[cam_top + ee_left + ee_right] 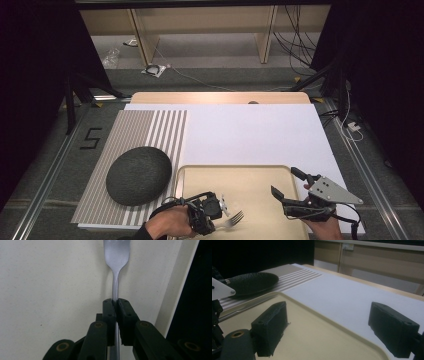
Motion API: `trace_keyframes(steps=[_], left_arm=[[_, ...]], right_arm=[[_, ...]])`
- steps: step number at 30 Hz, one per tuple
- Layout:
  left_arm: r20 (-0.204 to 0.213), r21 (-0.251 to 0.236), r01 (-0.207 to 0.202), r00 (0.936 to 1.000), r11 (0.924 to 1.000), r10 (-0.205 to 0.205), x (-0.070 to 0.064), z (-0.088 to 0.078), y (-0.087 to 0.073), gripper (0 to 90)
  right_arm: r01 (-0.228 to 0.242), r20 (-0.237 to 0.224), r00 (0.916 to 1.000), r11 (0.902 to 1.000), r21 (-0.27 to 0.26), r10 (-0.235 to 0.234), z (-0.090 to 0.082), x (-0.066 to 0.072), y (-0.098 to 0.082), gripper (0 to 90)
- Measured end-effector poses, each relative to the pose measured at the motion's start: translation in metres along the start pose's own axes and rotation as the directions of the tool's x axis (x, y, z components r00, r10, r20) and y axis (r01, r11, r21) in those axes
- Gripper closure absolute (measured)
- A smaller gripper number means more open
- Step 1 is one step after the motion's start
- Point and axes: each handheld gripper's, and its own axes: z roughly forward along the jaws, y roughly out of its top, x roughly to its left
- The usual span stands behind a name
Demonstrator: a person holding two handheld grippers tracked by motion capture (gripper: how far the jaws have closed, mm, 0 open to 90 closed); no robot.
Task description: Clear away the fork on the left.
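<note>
A silver fork (116, 255) lies along the cream tray (50, 290), its tines pointing away from me. My left gripper (115, 306) is shut on its thin handle. In the high view the left gripper (222, 212) is low over the tray's near left corner, with the fork (236, 218) sticking out to the right. My right gripper (285, 181) hangs over the right side of the tray (235, 170), jaws wide apart. Its two black pads (270, 327) have nothing between them above the tray's rim (332, 317).
A dark round plate (138, 175) rests on a striped grey placemat (150, 125) left of the tray. A white sheet (250, 130) covers the table behind the tray. In the right gripper view the plate (252, 283) sits at far left.
</note>
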Motion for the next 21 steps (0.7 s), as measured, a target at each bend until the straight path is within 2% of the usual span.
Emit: trace_keyframes(steps=[7, 8, 10, 14, 17, 19, 21], left_arm=[[0.021, 0.013, -0.008, 0.9998, 0.9999, 0.008, 0.001, 0.004, -0.001, 82.6], [0.028, 0.007, -0.012, 0.9995, 0.9999, 0.012, 0.002, 0.002, -0.002, 80.3], [0.036, -0.027, -0.008, 0.9993, 0.9996, 0.009, 0.003, -0.001, -0.002, 69.6], [0.014, -0.081, -0.015, 0.9998, 0.9966, 0.016, 0.003, -0.009, -0.002, 67.2], [-0.005, -0.100, -0.023, 0.9997, 0.9947, 0.023, 0.001, -0.012, -0.002, 71.2], [-0.019, -0.112, -0.045, 0.9989, 0.9927, 0.044, 0.000, -0.014, -0.003, 74.6], [-0.033, -0.138, -0.051, 0.9983, 0.9891, 0.047, -0.001, -0.014, -0.002, 79.0]], right_arm=[[0.000, 0.001, 1.0000, 1.0000, -0.003, 0.000, 0.001, 0.000, 0.000, 16.5], [0.000, 0.000, 1.0000, 1.0000, -0.001, 0.000, 0.000, 0.000, 0.000, 16.5], [0.001, 0.000, 1.0000, 1.0000, -0.002, -0.001, 0.001, 0.000, 0.000, 16.5], [0.000, -0.002, 1.0000, 1.0000, -0.002, 0.000, 0.001, 0.000, 0.000, 16.5], [0.002, 0.001, 1.0000, 1.0000, 0.002, -0.002, 0.001, 0.000, 0.000, 16.5], [0.000, 0.000, 1.0000, 1.0000, -0.001, 0.000, 0.001, 0.000, 0.000, 16.5], [0.002, -0.001, 1.0000, 1.0000, 0.003, -0.002, 0.001, 0.001, 0.000, 16.5]])
